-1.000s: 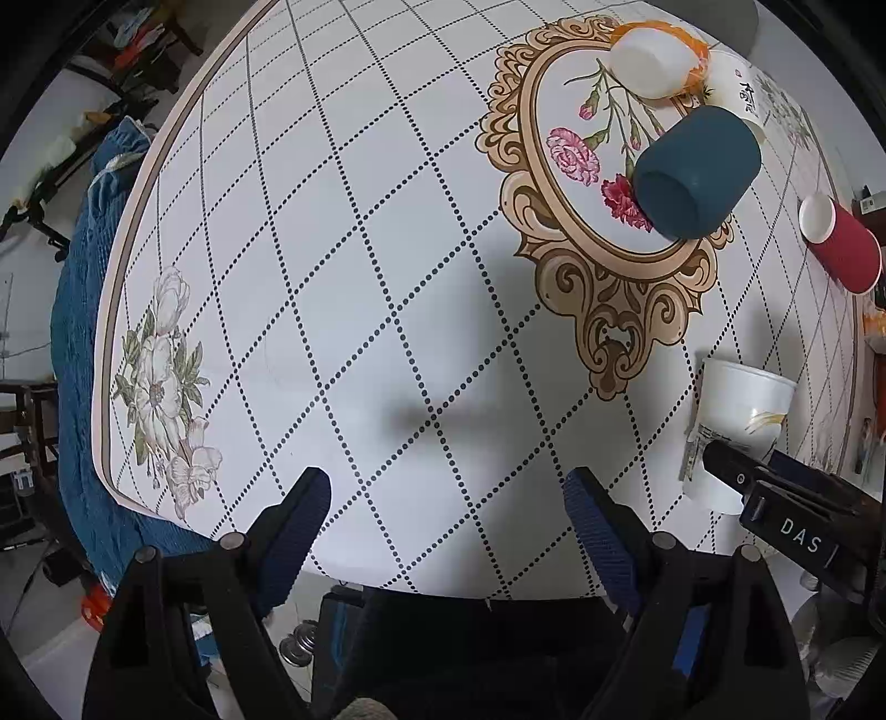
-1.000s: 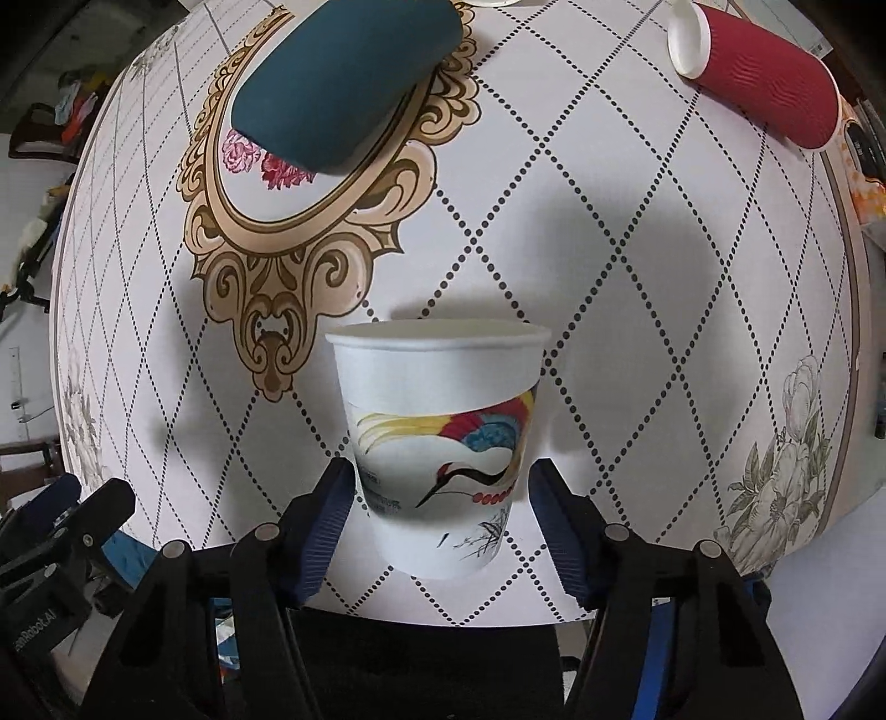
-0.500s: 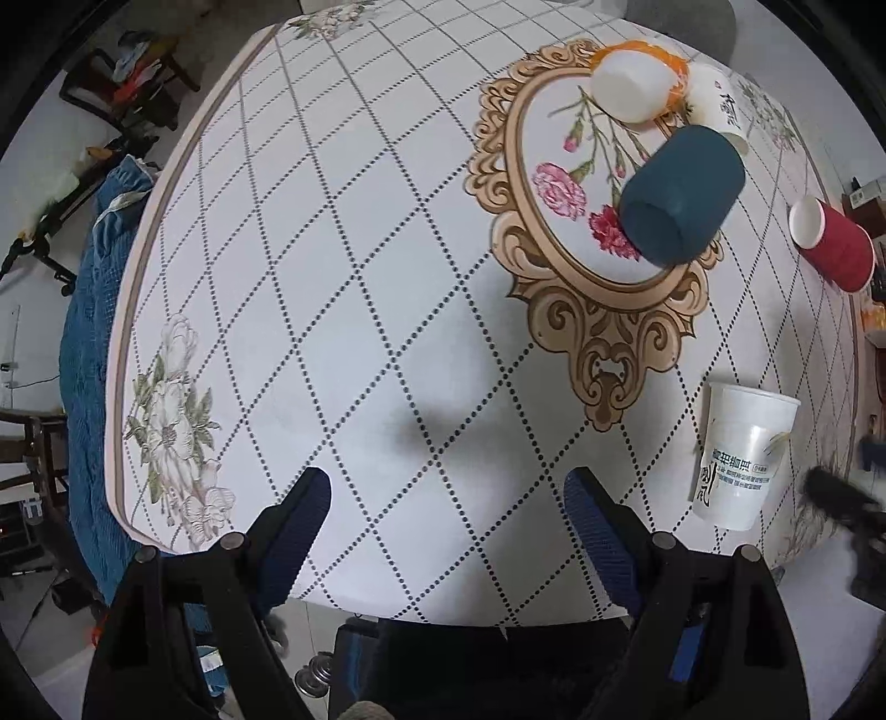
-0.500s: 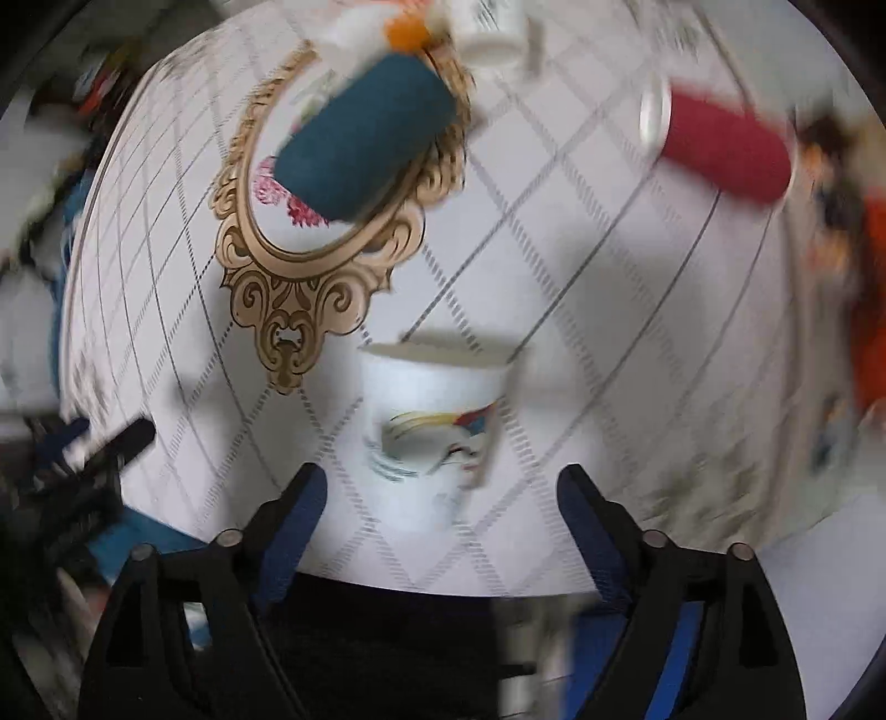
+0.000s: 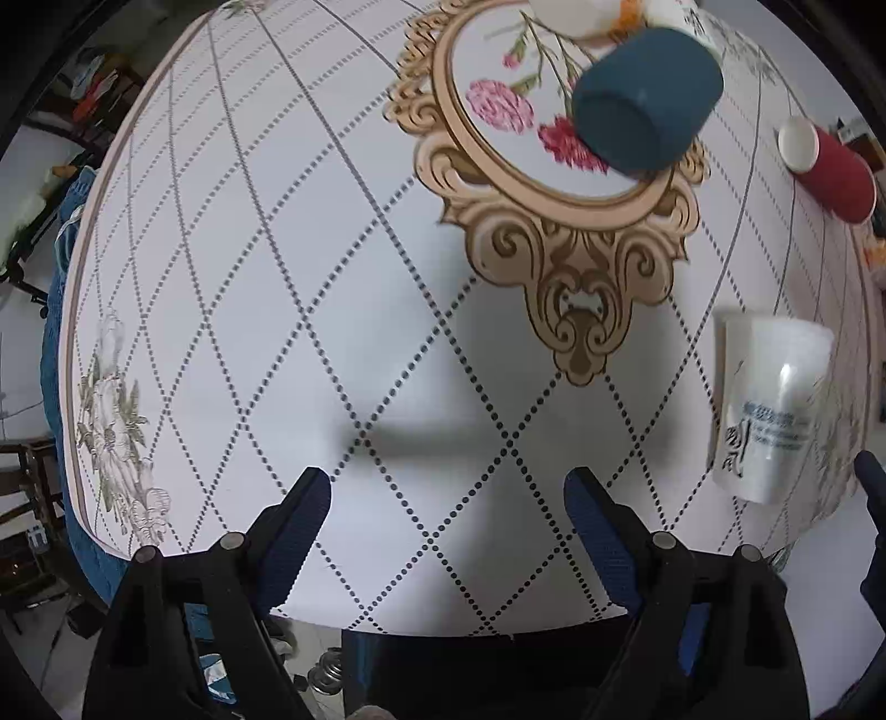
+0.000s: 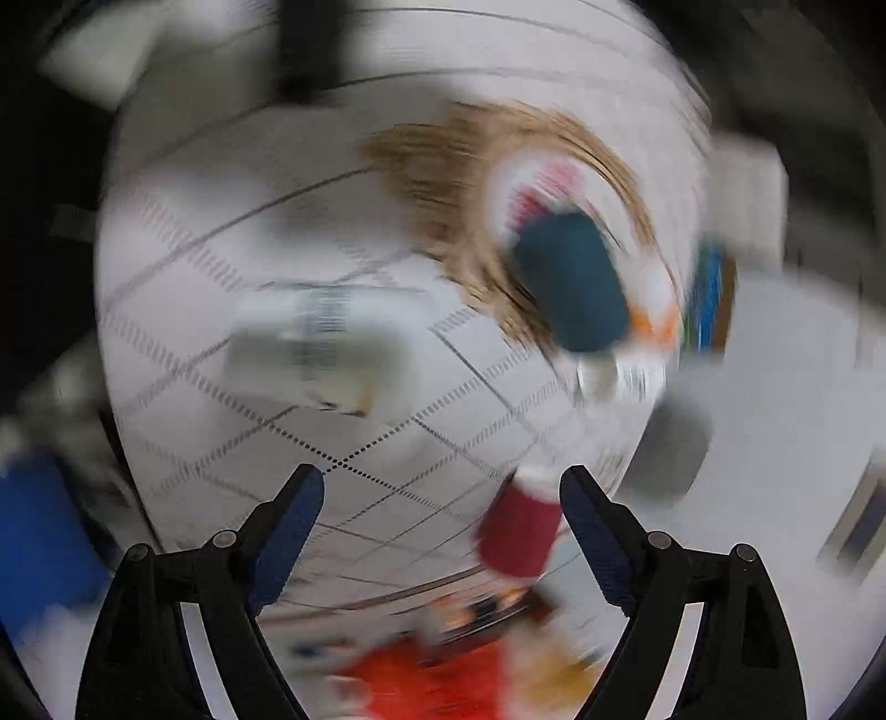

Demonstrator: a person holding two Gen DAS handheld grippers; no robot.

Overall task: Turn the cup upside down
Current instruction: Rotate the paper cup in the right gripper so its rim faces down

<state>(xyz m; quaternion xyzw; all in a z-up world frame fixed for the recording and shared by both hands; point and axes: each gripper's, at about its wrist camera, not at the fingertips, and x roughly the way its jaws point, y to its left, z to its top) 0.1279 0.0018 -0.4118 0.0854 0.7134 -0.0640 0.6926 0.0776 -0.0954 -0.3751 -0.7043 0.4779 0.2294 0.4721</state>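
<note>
A white paper cup (image 5: 772, 407) with printed text stands near the table's right front edge, wider end up. It shows blurred in the right wrist view (image 6: 326, 349), well ahead of the fingers. My left gripper (image 5: 446, 501) is open and empty above the table's front edge, left of the cup. My right gripper (image 6: 440, 498) is open and empty, apart from the cup; its view is heavily motion-blurred.
A dark teal cup (image 5: 645, 99) lies on its side on the floral medallion. A red ribbed cup (image 5: 830, 171) lies at the far right. White and orange containers (image 5: 576, 14) sit at the back. A blue cloth (image 5: 61, 310) hangs off the table's left edge.
My right gripper has opened, let go of the white cup, pulled back and swung round fast. The left gripper moved slightly closer over the table.
</note>
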